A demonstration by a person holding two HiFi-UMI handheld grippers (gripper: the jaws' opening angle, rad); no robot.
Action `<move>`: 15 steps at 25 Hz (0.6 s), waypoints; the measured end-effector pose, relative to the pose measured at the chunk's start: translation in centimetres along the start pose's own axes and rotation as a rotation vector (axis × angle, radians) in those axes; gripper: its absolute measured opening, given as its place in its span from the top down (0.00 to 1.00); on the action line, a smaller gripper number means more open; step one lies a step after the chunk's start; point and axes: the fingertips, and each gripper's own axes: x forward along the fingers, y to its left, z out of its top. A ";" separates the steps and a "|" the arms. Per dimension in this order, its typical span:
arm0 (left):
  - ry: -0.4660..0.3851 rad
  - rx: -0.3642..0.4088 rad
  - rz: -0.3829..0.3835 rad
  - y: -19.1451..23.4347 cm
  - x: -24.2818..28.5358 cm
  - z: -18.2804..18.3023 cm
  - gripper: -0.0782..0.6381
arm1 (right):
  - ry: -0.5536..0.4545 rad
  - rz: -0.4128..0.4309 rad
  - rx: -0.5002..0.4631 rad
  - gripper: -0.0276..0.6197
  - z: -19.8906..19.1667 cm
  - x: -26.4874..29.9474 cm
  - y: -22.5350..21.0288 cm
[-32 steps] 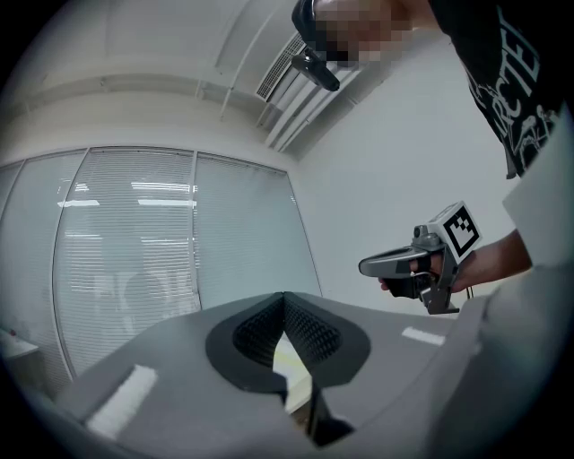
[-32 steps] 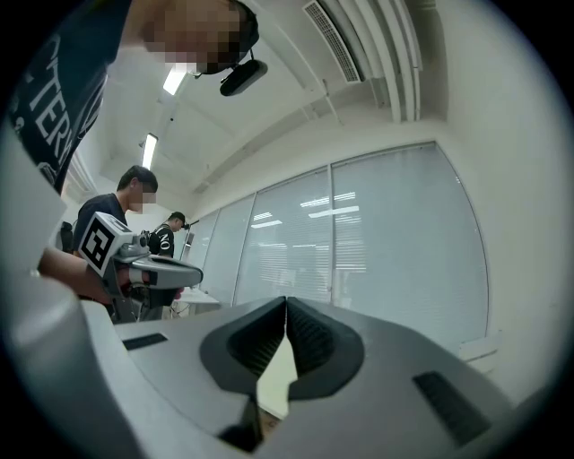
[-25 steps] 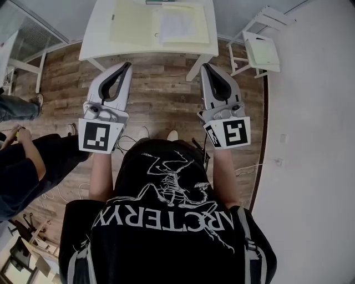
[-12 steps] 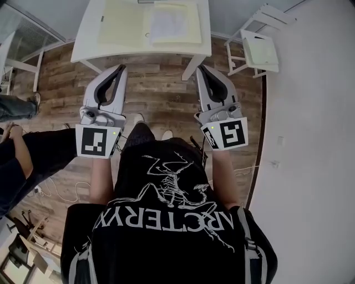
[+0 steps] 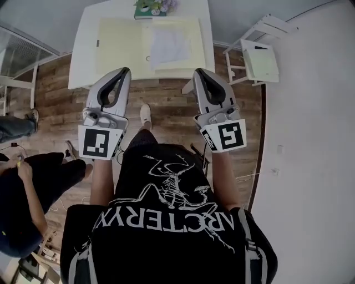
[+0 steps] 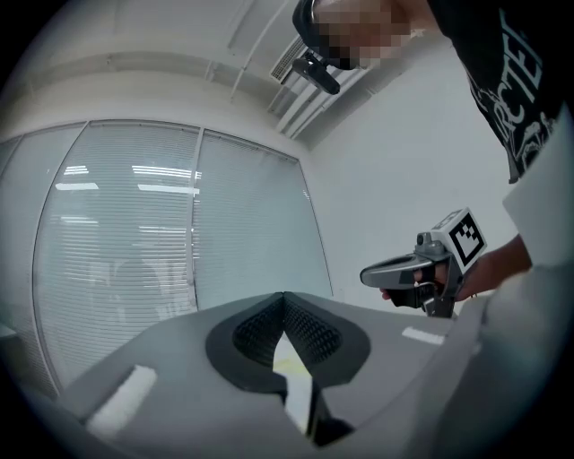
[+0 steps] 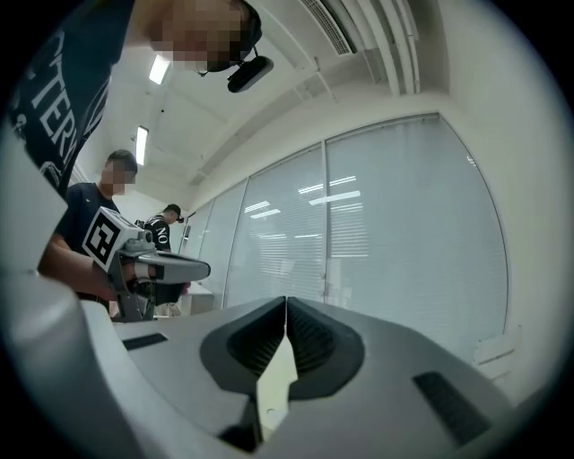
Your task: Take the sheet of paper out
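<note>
A white sheet of paper (image 5: 169, 47) lies on a pale yellow folder (image 5: 122, 47) spread on the white table (image 5: 83, 52) ahead of me. Both grippers are held in the air short of the table's near edge, apart from the paper. The left gripper (image 5: 126, 70) has its jaws closed tip to tip, with nothing between them (image 6: 284, 296). The right gripper (image 5: 197, 72) is likewise shut and empty (image 7: 286, 300). Both gripper views point up at blinds and ceiling, so neither shows the paper.
A potted plant on a book (image 5: 152, 6) stands at the table's far edge. A white chair (image 5: 258, 55) is to the right by the wall. A seated person (image 5: 22, 194) is at the left. The floor is wood planks.
The table with folder and paper has come further into the head view. Both grippers stayed shut, side by side, now nearer the table's front edge.
</note>
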 end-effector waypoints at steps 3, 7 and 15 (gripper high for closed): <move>-0.030 -0.021 -0.028 4.8 2.8 0.3 0.88 | 0.014 -0.010 0.001 0.94 0.1 5.3 -0.8; 0.060 -0.001 -0.048 9.8 5.7 -1.8 0.88 | 0.029 -0.033 0.003 0.94 -0.1 11.6 -1.7; 0.096 -0.028 -0.092 13.6 9.9 -4.1 0.88 | 0.065 -0.077 -0.003 0.94 -1.3 16.8 -4.2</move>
